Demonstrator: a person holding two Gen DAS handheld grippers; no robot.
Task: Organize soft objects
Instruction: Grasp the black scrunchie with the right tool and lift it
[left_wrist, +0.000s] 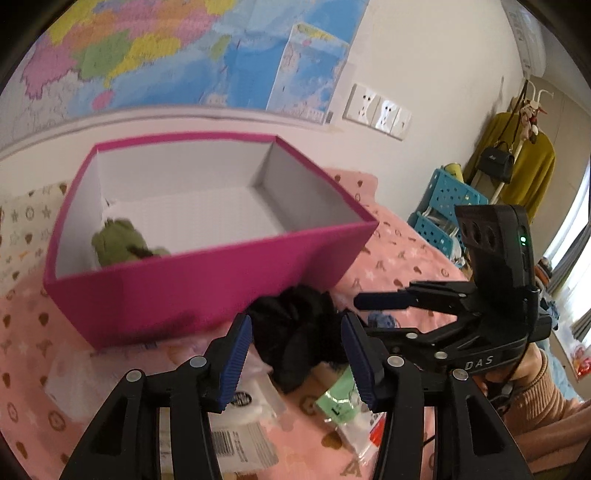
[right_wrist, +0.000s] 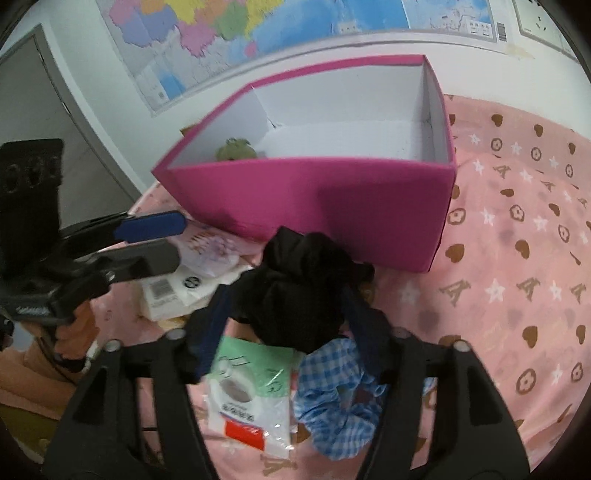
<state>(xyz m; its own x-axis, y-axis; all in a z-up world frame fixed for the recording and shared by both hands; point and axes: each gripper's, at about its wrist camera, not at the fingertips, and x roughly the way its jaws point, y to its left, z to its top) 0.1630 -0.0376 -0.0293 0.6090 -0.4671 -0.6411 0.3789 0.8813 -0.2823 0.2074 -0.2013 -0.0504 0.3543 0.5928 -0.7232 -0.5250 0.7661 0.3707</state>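
Magenta card forms the open box (left_wrist: 207, 295), white inside, standing on a bed under a pink sheet (right_wrist: 517, 258) printed with brown hearts, stars and letters. A green plush toy (left_wrist: 118, 245) lies in the box's near-left corner; the right wrist view shows only its top above the wall.

Only the right wrist view shows the blue-and-white gingham scrunchie (right_wrist: 336, 395) lying on the sheet just near of the black one, beside a clear packet with a green and white label (right_wrist: 251, 391), and a grey door at far left. Only the left wrist view shows the wall sockets (left_wrist: 376, 109), a blue perforated crate (left_wrist: 443, 206), and a coat stand with a mustard garment (left_wrist: 528, 173) and black handbag at far right.

A coloured map (left_wrist: 166, 51) hangs on the white wall behind the box.

The black scrunchie (right_wrist: 299, 291), gathered and ruffled, sits just in front of the box's near wall. The right claw (right_wrist: 291, 325) closes around it, blue pads pressed into the fabric on both sides. The left claw (left_wrist: 295, 362) stands wide with nothing between its ribbed blue pads (left_wrist: 236, 365); the scrunchie shows beyond the gap. White plastic-wrapped packs (right_wrist: 173, 291) lie to the left.
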